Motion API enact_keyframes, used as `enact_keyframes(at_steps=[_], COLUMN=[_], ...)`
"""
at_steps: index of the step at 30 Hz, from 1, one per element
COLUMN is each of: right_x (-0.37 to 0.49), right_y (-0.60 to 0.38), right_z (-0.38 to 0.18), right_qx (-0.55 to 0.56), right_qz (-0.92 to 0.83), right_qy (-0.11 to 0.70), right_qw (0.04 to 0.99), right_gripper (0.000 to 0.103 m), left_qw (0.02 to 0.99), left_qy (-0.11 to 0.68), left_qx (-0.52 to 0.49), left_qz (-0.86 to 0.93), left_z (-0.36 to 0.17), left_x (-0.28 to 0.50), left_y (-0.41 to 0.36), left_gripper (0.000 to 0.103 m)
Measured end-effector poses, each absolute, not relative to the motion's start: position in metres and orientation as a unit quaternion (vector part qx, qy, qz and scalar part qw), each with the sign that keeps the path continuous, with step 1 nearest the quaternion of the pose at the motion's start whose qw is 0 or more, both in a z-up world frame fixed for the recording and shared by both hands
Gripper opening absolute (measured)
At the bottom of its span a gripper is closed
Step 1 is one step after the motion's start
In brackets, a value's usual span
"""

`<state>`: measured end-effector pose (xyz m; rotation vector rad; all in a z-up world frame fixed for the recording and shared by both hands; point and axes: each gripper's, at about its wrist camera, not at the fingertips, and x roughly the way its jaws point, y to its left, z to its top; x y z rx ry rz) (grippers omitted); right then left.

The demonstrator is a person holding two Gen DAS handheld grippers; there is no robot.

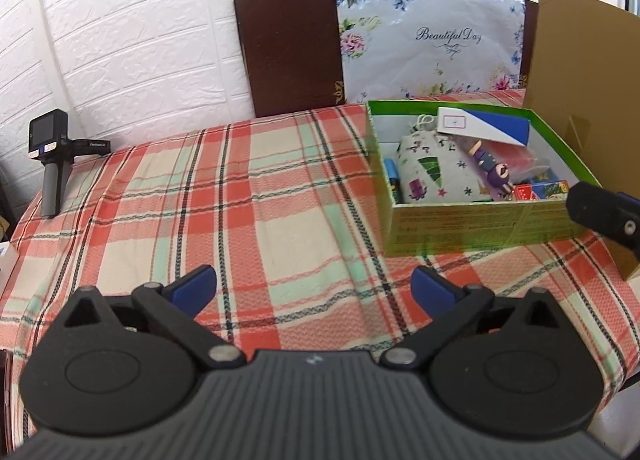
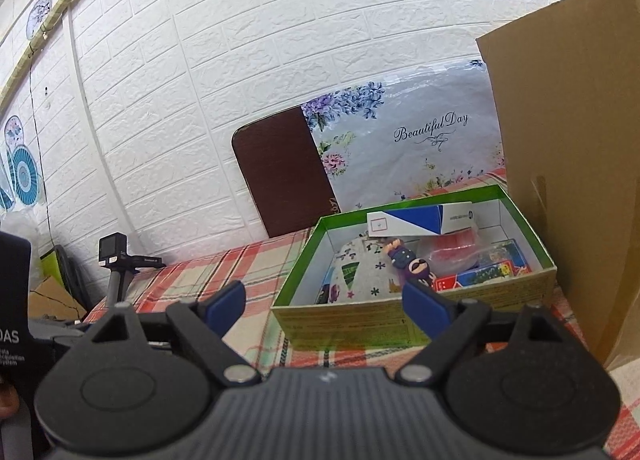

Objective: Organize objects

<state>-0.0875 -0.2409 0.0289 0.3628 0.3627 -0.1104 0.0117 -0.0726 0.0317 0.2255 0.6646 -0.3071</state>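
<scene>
A green open box (image 1: pixel 476 226) (image 2: pixel 420 324) stands on the plaid tablecloth (image 1: pixel 248 196) at the right. Inside it lie a white patterned pouch (image 1: pixel 434 170) (image 2: pixel 360 276), a purple doll (image 1: pixel 494 166) (image 2: pixel 412 264), a blue-and-white carton (image 1: pixel 488 126) (image 2: pixel 424 220), a red packet and small colourful boxes (image 1: pixel 542 188) (image 2: pixel 488 272). My left gripper (image 1: pixel 314 288) is open over bare cloth, left of the box, with nothing between its fingers. My right gripper (image 2: pixel 324 300) is open and empty in front of the box's near wall; one of its fingers (image 1: pixel 600 206) shows at the right edge of the left wrist view.
A small camera on a handle (image 1: pixel 54 158) (image 2: pixel 120 264) stands at the table's far left. A brown board with a floral sheet (image 1: pixel 376 36) (image 2: pixel 360 156) leans on the white brick wall. A cardboard box (image 1: pixel 580 72) (image 2: pixel 572 164) rises right of the green box.
</scene>
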Motion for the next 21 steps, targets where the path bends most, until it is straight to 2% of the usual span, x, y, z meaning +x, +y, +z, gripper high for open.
enact_keyframes(at_steps=[21], right_x=[-0.082], right_y=[-0.249], right_z=[0.017], right_qx=[0.208], right_qz=[-0.075], right_qy=[0.192], right_qw=[0.956], right_gripper=[0.093], left_qw=[0.919], left_qy=[0.338], left_qx=[0.147], left_qz=[-0.141], left_z=[0.023], left_x=[0.011], left_y=[-0.083], left_gripper=[0.103])
